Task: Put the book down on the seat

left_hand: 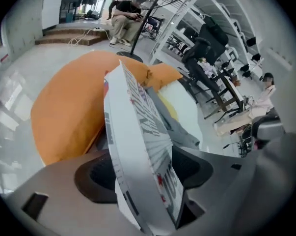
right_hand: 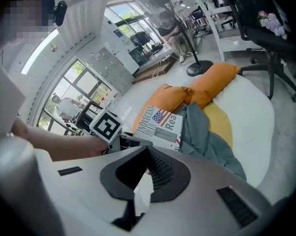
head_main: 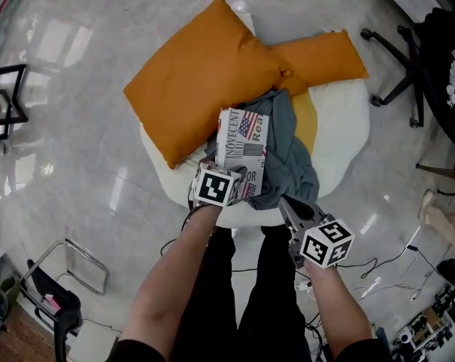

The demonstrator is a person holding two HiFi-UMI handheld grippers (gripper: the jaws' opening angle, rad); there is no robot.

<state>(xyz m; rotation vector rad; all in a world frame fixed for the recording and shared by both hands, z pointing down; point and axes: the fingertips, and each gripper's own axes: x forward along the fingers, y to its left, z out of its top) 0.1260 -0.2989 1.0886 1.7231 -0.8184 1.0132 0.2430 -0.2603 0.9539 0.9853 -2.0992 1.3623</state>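
Note:
The book point(head_main: 242, 145), white with a flag on its newsprint cover, lies on the white round seat point(head_main: 340, 127), partly over a grey garment point(head_main: 287, 142) and against a large orange pillow point(head_main: 204, 74). My left gripper point(head_main: 229, 175) stands at the book's near edge. In the left gripper view the book point(left_hand: 143, 146) sits slanted between the jaws of the left gripper point(left_hand: 143, 173), with dark pad showing on both sides, so the jaws are open. My right gripper point(head_main: 285, 202) hovers at the seat's front edge, right of the book point(right_hand: 162, 124). The right gripper point(right_hand: 148, 154) is shut and holds nothing.
A second orange cushion point(head_main: 321, 55) and a yellow one point(head_main: 306, 115) lie on the seat's far right. An office chair base point(head_main: 397, 59) stands at the right on the glossy floor. Cables point(head_main: 363, 266) trail near the person's legs. A metal frame point(head_main: 76, 270) stands at the lower left.

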